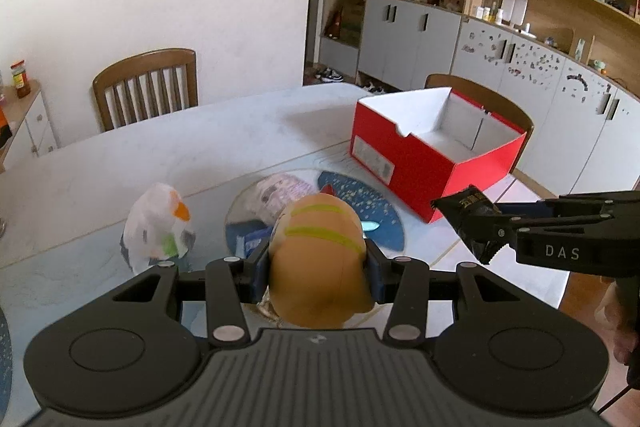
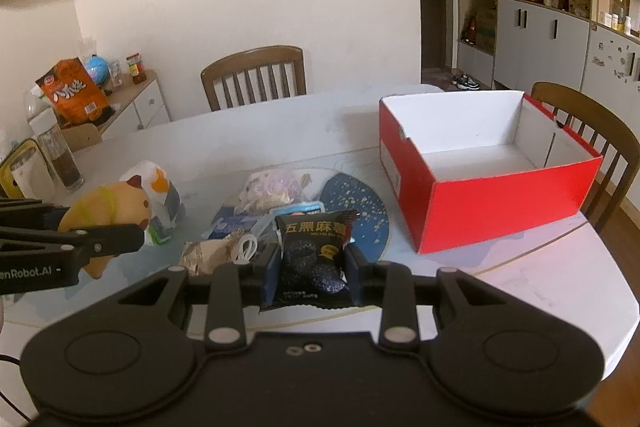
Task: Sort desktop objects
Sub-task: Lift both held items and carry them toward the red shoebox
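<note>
My left gripper [image 1: 318, 267] is shut on an orange plush toy [image 1: 318, 259] with yellow-green stripes, held above the table; it also shows in the right wrist view [image 2: 108, 219]. My right gripper [image 2: 312, 267] is shut on a black snack packet [image 2: 314, 259], also seen at the right of the left wrist view [image 1: 466, 215]. An open red shoebox [image 1: 436, 151] with a white, empty inside stands at the right [image 2: 484, 167]. A white plush toy [image 1: 158, 227] and a pile of snack packets [image 2: 268, 191] lie on the table.
A round blue mat [image 2: 356, 215] lies under the pile beside the box. Wooden chairs [image 2: 256, 75] stand behind the white table [image 2: 280, 123], one behind the box [image 2: 592, 143]. A bottle [image 2: 56, 151] and an orange bag [image 2: 74, 91] are at the far left.
</note>
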Motion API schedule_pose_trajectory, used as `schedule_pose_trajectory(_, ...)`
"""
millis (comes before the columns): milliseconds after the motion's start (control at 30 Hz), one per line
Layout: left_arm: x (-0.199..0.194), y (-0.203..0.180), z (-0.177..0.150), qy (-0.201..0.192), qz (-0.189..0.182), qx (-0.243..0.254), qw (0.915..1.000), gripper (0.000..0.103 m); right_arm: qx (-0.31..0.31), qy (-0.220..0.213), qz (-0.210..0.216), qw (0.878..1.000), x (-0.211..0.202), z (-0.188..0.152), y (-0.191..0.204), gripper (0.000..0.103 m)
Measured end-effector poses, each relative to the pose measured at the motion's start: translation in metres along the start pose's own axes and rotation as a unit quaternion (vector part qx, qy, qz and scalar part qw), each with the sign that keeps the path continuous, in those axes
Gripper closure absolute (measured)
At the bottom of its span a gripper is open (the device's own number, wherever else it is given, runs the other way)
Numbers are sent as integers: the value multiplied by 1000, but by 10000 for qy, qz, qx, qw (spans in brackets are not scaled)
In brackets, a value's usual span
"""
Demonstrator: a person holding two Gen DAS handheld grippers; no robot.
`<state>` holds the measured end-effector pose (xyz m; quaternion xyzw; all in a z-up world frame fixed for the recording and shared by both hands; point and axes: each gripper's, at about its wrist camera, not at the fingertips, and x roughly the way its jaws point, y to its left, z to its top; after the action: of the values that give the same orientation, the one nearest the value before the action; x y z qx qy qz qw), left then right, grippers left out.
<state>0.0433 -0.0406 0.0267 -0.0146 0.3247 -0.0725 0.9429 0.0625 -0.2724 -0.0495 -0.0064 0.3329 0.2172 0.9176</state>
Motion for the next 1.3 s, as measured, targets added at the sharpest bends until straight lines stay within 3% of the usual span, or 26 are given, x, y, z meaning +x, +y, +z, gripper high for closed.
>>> schedule_pose_trajectory(567, 40, -45, 40, -2, -32, -35, 10000, 58, -14, -6, 126, 9999, 0, 32, -59, 70)
schedule_pose_trajectory(1300, 118, -104, 111, -93, 427, -287, 9986, 58, -403, -109, 538, 9977, 46, 112, -177, 70)
